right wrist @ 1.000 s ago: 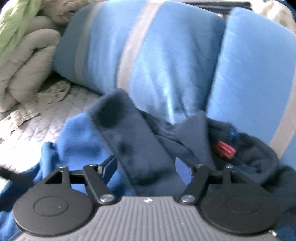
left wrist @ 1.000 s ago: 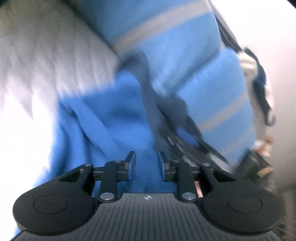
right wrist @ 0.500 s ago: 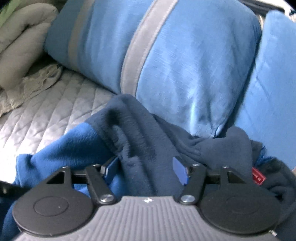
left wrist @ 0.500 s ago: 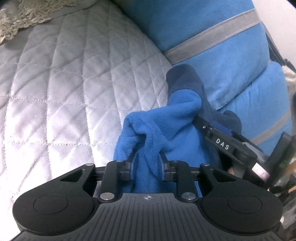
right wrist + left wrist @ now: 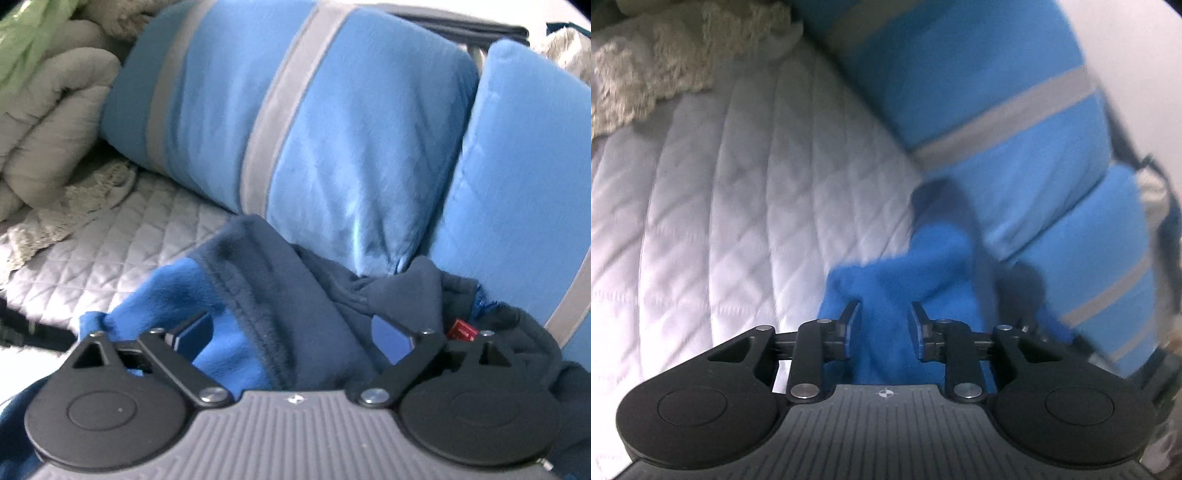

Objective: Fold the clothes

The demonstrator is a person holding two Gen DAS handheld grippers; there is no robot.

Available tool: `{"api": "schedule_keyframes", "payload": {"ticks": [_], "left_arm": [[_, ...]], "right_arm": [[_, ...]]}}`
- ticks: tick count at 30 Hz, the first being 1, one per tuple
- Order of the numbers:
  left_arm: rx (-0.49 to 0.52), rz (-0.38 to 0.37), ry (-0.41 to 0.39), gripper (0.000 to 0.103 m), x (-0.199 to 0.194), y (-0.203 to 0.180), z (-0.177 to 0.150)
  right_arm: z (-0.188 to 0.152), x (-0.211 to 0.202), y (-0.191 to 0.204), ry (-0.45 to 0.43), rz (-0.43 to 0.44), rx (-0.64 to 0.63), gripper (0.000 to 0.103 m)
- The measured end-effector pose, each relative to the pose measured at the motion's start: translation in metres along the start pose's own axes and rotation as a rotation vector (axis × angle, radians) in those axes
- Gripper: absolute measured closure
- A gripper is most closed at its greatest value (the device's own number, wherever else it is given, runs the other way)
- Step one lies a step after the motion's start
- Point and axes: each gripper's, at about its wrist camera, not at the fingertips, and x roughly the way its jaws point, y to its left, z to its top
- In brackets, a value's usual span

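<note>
My left gripper (image 5: 885, 317) is clamped on the blue fleece jacket (image 5: 905, 266); my right gripper (image 5: 295, 332) stands apart around its navy collar (image 5: 266, 280), frame centre.

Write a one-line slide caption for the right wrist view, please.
Right gripper open around a blue and navy fleece garment on a quilted bedcover, blue pillows behind.

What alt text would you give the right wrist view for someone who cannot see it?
The right gripper, jaws spread wide, sits around a fold of a blue fleece garment with a navy collar and small red tag. The garment lies on a grey quilted cover against two blue pillows with grey stripes; a beige duvet is bundled at far left.
</note>
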Motion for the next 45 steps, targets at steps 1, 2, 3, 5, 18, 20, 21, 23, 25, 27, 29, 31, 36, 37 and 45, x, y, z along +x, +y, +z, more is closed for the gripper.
{"api": "schedule_keyframes", "payload": {"ticks": [1,2,3,5,18,20,21,23,25,27,29,31,36,37,45], "left_arm": [[-0.007,-0.012,-0.018,0.073,-0.001,0.003,0.003],[-0.031,-0.016,-0.027,0.073,0.002,0.009,0.006],[-0.044,-0.035,-0.019,0.073,0.007,0.014,0.008],[-0.054,-0.057,-0.008,0.073,0.015,0.022,0.011],[-0.151,-0.186,0.056,0.058,0.032,0.061,0.023],[-0.129,-0.193,0.070,0.054,0.036,0.059,0.023],[-0.114,-0.195,0.074,0.054,0.039,0.058,0.023],[-0.080,-0.193,0.088,0.054,0.043,0.053,0.023],[-0.055,-0.187,0.089,0.056,0.042,0.048,0.020],[-0.056,-0.176,0.101,0.071,0.042,0.045,0.015],[-0.079,-0.155,0.115,0.079,0.043,0.047,0.011],[-0.089,-0.163,0.121,0.080,0.044,0.051,0.011],[-0.072,-0.162,0.125,0.081,0.039,0.049,0.011],[-0.063,-0.156,0.125,0.082,0.038,0.048,0.010],[-0.058,-0.158,0.130,0.087,0.024,0.037,0.008]], "right_arm": [[0.001,0.000,0.002,-0.005,0.008,-0.003,0.006],[0.003,0.001,0.005,-0.011,0.016,-0.007,0.006],[0.004,0.001,0.007,-0.016,0.024,-0.010,0.006],[0.007,0.002,0.013,-0.027,0.041,-0.020,0.006],[0.020,0.031,0.032,-0.067,0.116,0.032,0.013],[0.020,0.026,0.025,-0.072,0.110,0.038,0.013],[0.019,0.022,0.021,-0.072,0.107,0.053,0.013],[0.018,0.019,0.012,-0.063,0.111,0.081,0.013],[0.016,0.017,0.007,-0.057,0.100,0.078,0.014],[0.015,0.019,0.007,-0.046,0.099,0.066,0.016],[0.014,0.021,0.009,-0.039,0.110,0.060,0.025],[0.015,0.024,0.012,-0.035,0.129,0.048,0.034],[0.020,0.037,0.031,-0.024,0.176,-0.040,0.043],[0.020,0.042,0.034,-0.013,0.180,-0.049,0.054],[0.020,0.066,0.029,0.016,0.163,0.100,0.095]]}}
